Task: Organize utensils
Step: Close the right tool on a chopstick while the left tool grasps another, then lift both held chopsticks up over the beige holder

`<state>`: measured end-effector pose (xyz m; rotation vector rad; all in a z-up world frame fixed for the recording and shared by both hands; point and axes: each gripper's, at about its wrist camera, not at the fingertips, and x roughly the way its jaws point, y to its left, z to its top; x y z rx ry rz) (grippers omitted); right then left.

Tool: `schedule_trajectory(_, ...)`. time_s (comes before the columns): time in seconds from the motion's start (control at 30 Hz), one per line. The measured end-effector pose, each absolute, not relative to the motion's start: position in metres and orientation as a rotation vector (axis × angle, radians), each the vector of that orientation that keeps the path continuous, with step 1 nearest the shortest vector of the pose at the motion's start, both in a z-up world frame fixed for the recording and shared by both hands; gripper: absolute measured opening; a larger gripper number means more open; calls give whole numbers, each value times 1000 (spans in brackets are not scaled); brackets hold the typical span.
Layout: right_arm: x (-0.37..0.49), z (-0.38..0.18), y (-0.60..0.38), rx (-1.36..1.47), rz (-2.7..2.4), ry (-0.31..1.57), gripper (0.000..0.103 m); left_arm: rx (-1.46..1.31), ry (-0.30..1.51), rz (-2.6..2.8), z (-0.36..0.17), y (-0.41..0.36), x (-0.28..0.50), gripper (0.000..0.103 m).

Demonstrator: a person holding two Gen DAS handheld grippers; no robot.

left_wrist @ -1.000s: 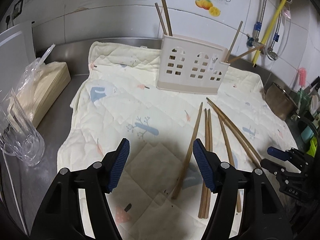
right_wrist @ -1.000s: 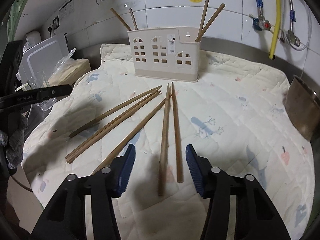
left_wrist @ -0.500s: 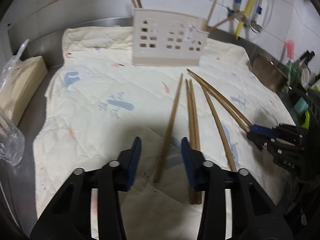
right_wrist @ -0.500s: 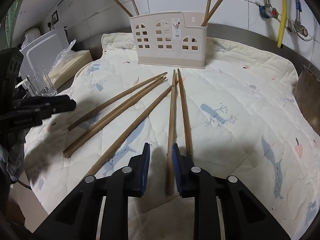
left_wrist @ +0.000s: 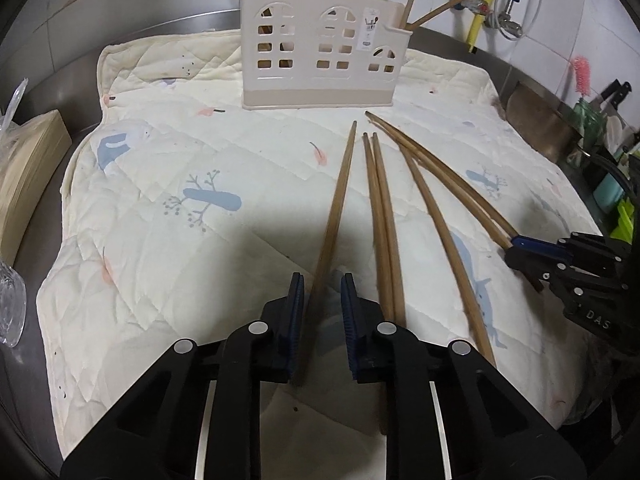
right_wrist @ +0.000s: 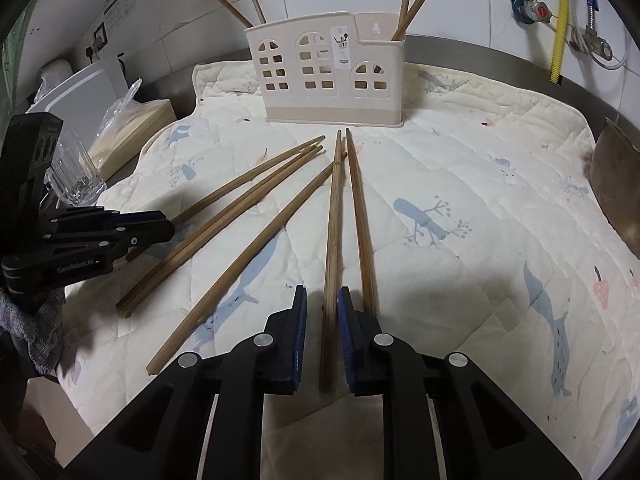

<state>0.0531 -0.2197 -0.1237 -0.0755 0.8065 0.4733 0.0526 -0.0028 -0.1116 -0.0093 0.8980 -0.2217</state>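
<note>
Several wooden chopsticks lie fanned on a quilted mat [left_wrist: 168,184]. A beige utensil holder [left_wrist: 320,48] stands at the mat's far side, also in the right wrist view [right_wrist: 328,72], with chopsticks standing in both ends. My left gripper [left_wrist: 322,296] straddles the near end of the leftmost chopstick [left_wrist: 336,208], its jaws narrowly apart, a small gap on each side. My right gripper [right_wrist: 322,304] straddles the near end of a chopstick [right_wrist: 334,216], its jaws almost touching it. Each gripper shows in the other's view, the right [left_wrist: 536,248] and the left [right_wrist: 152,228].
A clear glass [right_wrist: 76,176] and a bagged stack of wooden boards [right_wrist: 132,132] stand left of the mat. A metal pan [left_wrist: 536,128] sits at the right. Pipes and a yellow hose [right_wrist: 560,20] run down the tiled wall.
Both grippers have moved forward and down over chopstick ends. Their jaws have narrowed from wide open to nearly closed around one chopstick each.
</note>
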Motion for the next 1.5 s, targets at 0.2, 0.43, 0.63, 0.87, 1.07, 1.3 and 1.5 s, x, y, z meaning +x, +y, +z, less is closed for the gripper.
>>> schedule_trajectory(0.2,56,-126,-218,-83,460,820,11,9,899,-218,-114,-5,55,14)
schedule_trajectory(0.43,56,-127,-217,-88,448,819,8,12,893,-225,-113,-7,55,8)
schedule_trajectory(0.63,52,-123,-218,-89,450,799,7,13,873,-232,-105,-9,50,6)
schedule_trajectory(0.87,44,-96,-222,-87,453,715,7,-5,813,-234,-78,-4,43,6)
schedule_trajectory(1.07,43,-60,-227,-69,466,611,7,-30,740,-243,-46,1,41,6)
schedule_trajectory(1.3,53,-26,-222,-51,486,526,7,-50,676,-255,-14,4,50,6)
schedule_trajectory(1.5,66,-6,-218,-49,499,489,7,-50,638,-263,8,3,64,6)
